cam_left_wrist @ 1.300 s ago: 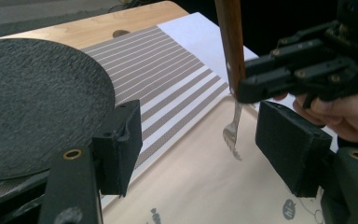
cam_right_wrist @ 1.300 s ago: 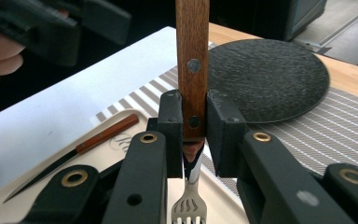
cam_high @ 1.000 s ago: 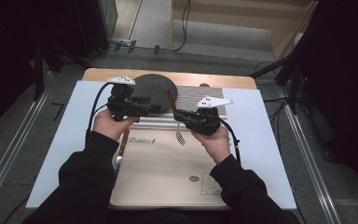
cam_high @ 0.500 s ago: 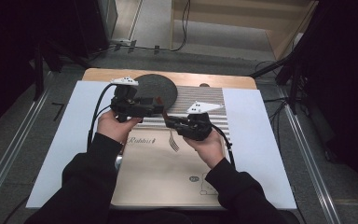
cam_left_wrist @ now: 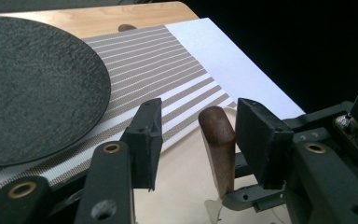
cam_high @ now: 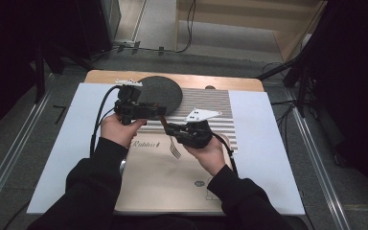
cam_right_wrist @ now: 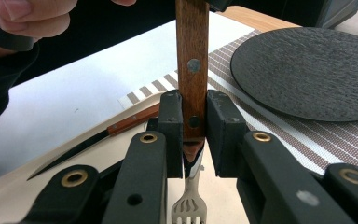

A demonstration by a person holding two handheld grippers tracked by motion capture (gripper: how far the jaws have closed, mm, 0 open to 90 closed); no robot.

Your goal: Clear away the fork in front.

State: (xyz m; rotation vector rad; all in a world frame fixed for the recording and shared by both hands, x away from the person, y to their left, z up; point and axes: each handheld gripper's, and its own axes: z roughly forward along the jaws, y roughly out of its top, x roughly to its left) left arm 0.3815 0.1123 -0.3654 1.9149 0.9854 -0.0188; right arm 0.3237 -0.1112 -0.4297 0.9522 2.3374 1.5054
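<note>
Midway, the right gripper (cam_right_wrist: pixel 193 140) is clamping the fork (cam_right_wrist: pixel 192 70) above the tray (cam_high: pixel 158 182) while the left gripper (cam_left_wrist: pixel 198 135), jaws just closing, is not yet pinching its handle.

The fork (cam_right_wrist: pixel 189 196) has a smooth, varnished brown wooden handle with metal rivets and shiny metal tines. The round plate (cam_right_wrist: pixel 307 70) looks matt, dark and rough like slate. The striped placemat (cam_left_wrist: pixel 168 70) is woven.
</note>
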